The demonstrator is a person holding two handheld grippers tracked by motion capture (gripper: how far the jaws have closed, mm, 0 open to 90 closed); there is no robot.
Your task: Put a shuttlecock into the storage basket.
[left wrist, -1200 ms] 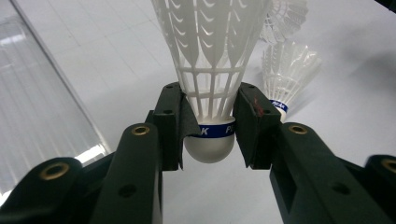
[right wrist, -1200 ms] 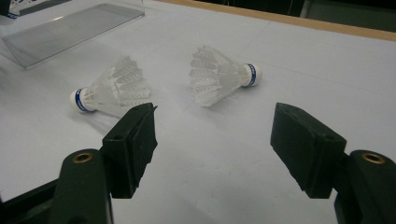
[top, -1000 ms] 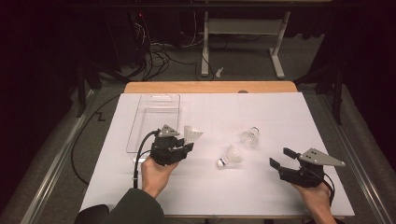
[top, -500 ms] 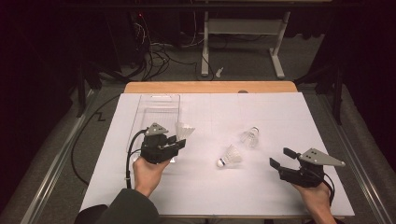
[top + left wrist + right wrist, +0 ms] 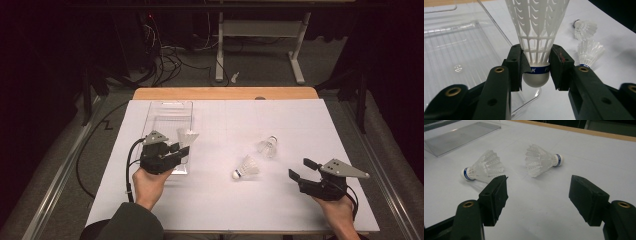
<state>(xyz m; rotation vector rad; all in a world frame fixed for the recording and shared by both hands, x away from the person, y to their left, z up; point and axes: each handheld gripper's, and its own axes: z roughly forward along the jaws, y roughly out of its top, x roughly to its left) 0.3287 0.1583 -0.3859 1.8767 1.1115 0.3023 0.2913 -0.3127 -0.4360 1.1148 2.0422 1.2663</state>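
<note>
My left gripper (image 5: 178, 150) is shut on a white shuttlecock (image 5: 187, 136), its pads pressing on the cork base and blue band (image 5: 537, 70), feathers pointing away. It hovers over the near right corner of a clear plastic tray (image 5: 167, 107). Two more shuttlecocks lie on their sides on the white sheet, one (image 5: 247, 166) nearer me and one (image 5: 268, 146) farther off. My right gripper (image 5: 299, 169) stands open near the front right; in the right gripper view both lying shuttlecocks (image 5: 484, 167) (image 5: 541, 160) sit beyond its gripper (image 5: 540, 192), with nothing between the jaws.
The tray (image 5: 461, 50) holds nothing that I can see. A wooden table edge (image 5: 225, 93) runs along the back of the white sheet. Beyond it are cables (image 5: 170, 55) and a desk frame (image 5: 260, 45) on the floor.
My left gripper has carried the shuttlecock leftward, from beside the tray to over its near right corner. The right gripper and the two lying shuttlecocks have stayed put.
</note>
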